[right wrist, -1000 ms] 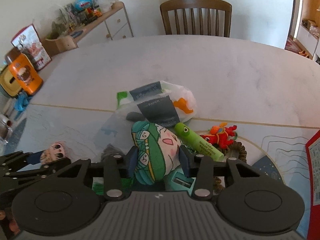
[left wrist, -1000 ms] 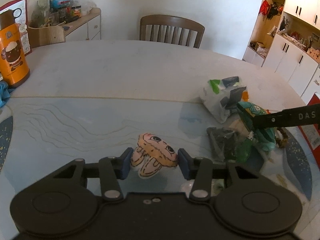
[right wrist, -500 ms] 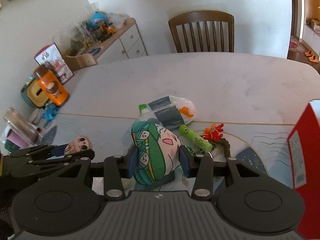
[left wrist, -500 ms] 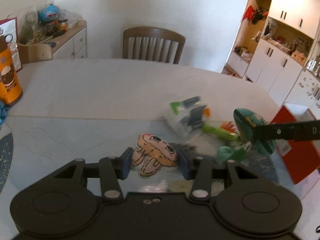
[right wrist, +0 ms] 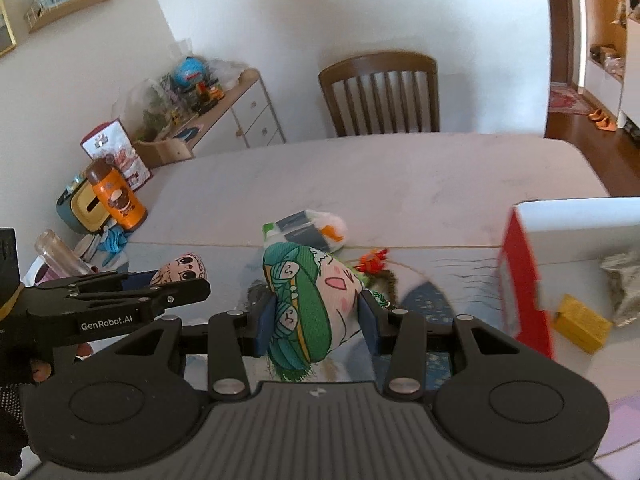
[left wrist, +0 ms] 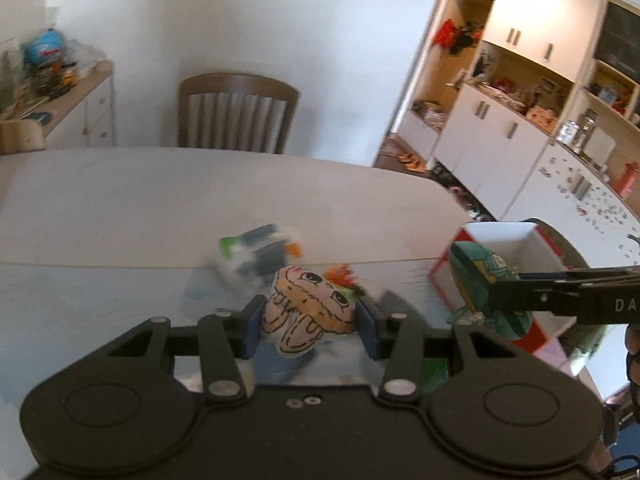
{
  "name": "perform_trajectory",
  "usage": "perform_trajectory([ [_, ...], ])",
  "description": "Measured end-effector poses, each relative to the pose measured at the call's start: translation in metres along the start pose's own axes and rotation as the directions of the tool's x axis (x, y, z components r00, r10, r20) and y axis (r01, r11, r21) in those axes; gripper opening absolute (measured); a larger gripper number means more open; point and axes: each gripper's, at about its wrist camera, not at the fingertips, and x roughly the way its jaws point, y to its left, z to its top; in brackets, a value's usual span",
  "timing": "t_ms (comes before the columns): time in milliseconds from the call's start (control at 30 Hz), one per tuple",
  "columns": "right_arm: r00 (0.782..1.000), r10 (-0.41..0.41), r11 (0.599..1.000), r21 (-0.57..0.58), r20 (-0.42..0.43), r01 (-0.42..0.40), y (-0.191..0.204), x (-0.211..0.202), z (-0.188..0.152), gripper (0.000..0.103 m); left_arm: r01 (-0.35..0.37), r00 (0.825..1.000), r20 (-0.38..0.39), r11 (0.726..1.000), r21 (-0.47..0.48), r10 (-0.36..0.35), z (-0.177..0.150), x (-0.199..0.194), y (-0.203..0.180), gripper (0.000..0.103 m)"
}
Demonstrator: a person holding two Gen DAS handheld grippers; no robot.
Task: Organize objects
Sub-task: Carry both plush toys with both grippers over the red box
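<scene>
Now that both grippers have lifted away from the table and swung toward its right edge, the red cardboard box with the white inside [left wrist: 516, 240] has come into both views, where a second ago it was only a sliver at the frame's side. The left gripper [left wrist: 310, 326] has its jaws pinching the small tan plush doll with a drawn cartoon face [left wrist: 310, 308], which hangs clear of the table [left wrist: 160, 200] above the clutter. The right gripper [right wrist: 316, 320] has its jaws pinching the green-haired plush doll with a pink-cheeked face [right wrist: 312, 300], also held in the air; in the left wrist view that doll [left wrist: 480, 276] sits right at the open mouth of the box, at or just over its near rim (I cannot tell which).

Left behind near the middle of the table are the white plastic bag with printed packets [right wrist: 308, 228] and the small red-orange toy figure [right wrist: 372, 258]; both sit further off in the frames than before.

My reading is that the pick-up is done for both dolls and the carry is nearly over, with the green-haired doll likely first into the box, which already holds a yellow block [right wrist: 582, 322] and a crumpled grey piece [right wrist: 624, 280].
</scene>
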Motion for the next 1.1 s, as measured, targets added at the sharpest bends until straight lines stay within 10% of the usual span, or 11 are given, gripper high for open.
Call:
perform_trajectory([
  [1100,0.976,-0.208,0.976,0.081,0.063,0.202,-0.224,-0.12,0.004,0.043,0.194,0.981,-0.046,0.951,0.24,-0.188,0.024,0.084,-0.253,0.047],
])
